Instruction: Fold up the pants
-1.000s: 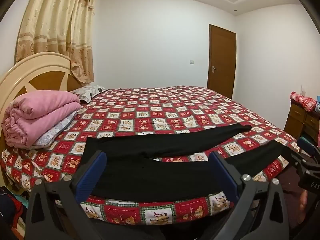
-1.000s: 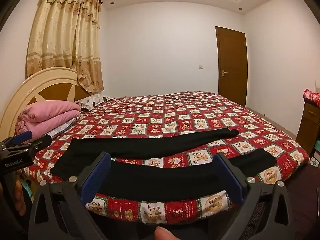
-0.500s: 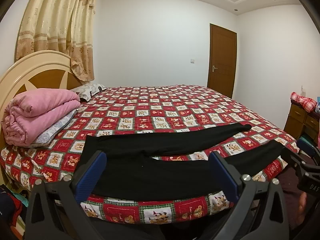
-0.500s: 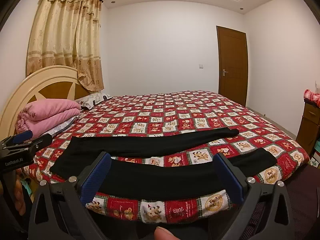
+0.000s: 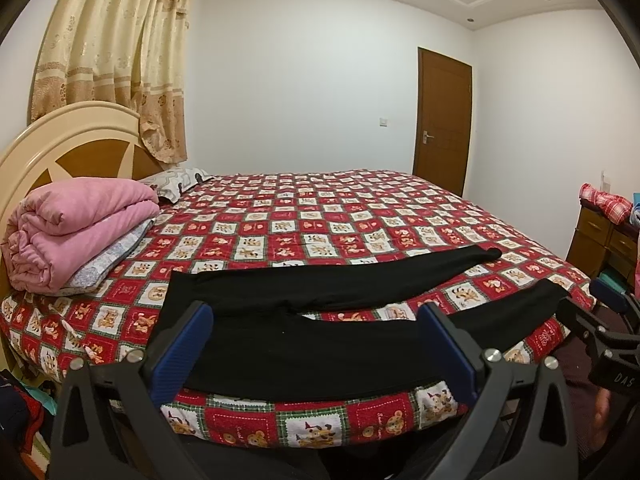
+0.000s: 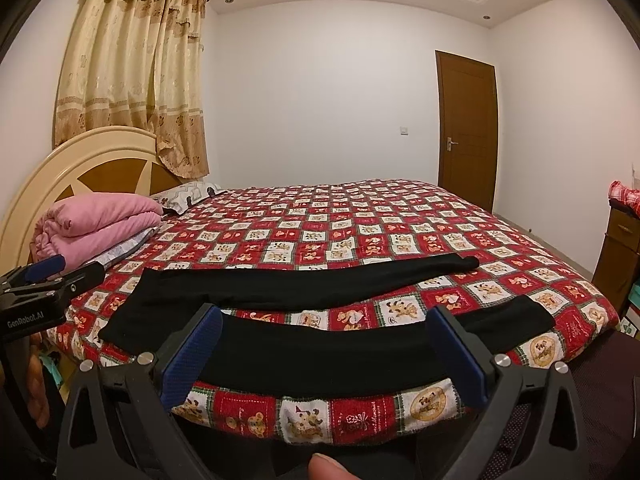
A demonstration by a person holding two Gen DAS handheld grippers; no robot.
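Black pants (image 5: 320, 344) (image 6: 320, 344) lie flat along the near edge of the bed, waist to the left, both legs spread apart and running right. My left gripper (image 5: 316, 344) hovers open in front of the bed edge, near the waist and upper part of the near leg, holding nothing. My right gripper (image 6: 328, 348) is open too, in front of the near leg's middle, not touching the cloth. The right gripper's tip (image 5: 600, 320) shows at the right edge of the left wrist view, and the left gripper's tip (image 6: 48, 280) at the left edge of the right wrist view.
The bed has a red patterned bedspread (image 5: 320, 232) and a cream headboard (image 5: 60, 140) at left. A folded pink quilt (image 5: 76, 224) and a pillow (image 5: 176, 180) lie by it. A wooden dresser (image 5: 604, 240) stands right, a brown door (image 5: 444, 120) behind.
Both views have drifted slightly, so the bed sits a little lower in frame. The pants and both open grippers are otherwise the same.
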